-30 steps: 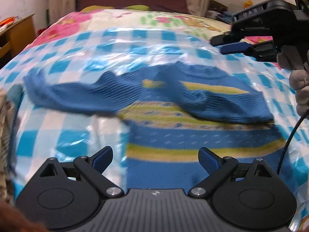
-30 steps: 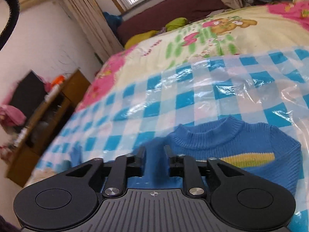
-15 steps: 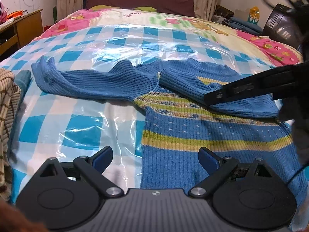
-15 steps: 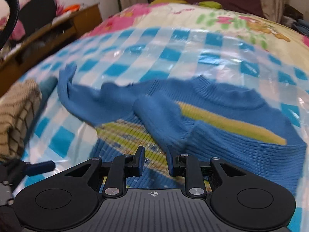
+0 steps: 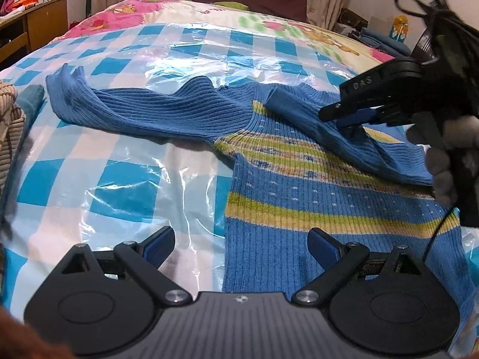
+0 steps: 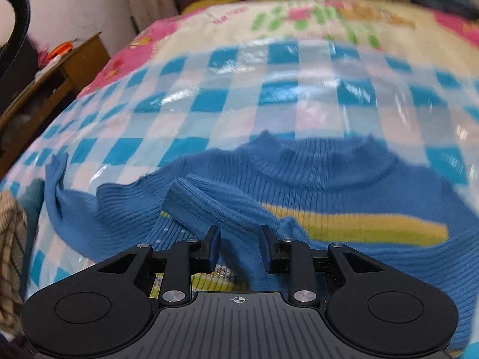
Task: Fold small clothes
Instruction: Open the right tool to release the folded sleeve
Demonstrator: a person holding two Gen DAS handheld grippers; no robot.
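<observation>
A blue knit sweater (image 5: 299, 197) with yellow-green stripes lies flat on the bed, collar at the far side. Its right sleeve (image 6: 209, 203) is folded diagonally across the chest. The other sleeve (image 5: 134, 110) stretches out to the left. My right gripper (image 6: 239, 245) sits low on the folded sleeve. Its jaws are opening, with the pads still against the cloth, which rises in a small peak between them. From the left wrist view, the right gripper (image 5: 344, 119) touches that sleeve. My left gripper (image 5: 241, 239) is open above the sweater's lower left edge, holding nothing.
A blue-and-white checked plastic sheet (image 5: 119, 179) covers the bed, with a floral bedspread (image 5: 269, 21) beyond. A striped and checked cloth (image 5: 9, 119) lies at the left edge. A wooden desk (image 5: 45, 21) stands at far left. A gloved hand (image 5: 449, 155) holds the right gripper.
My right gripper has come down and forward with the sleeve, laying it across the sweater's chest. The left gripper has sunk slightly toward the hem and stays open.
</observation>
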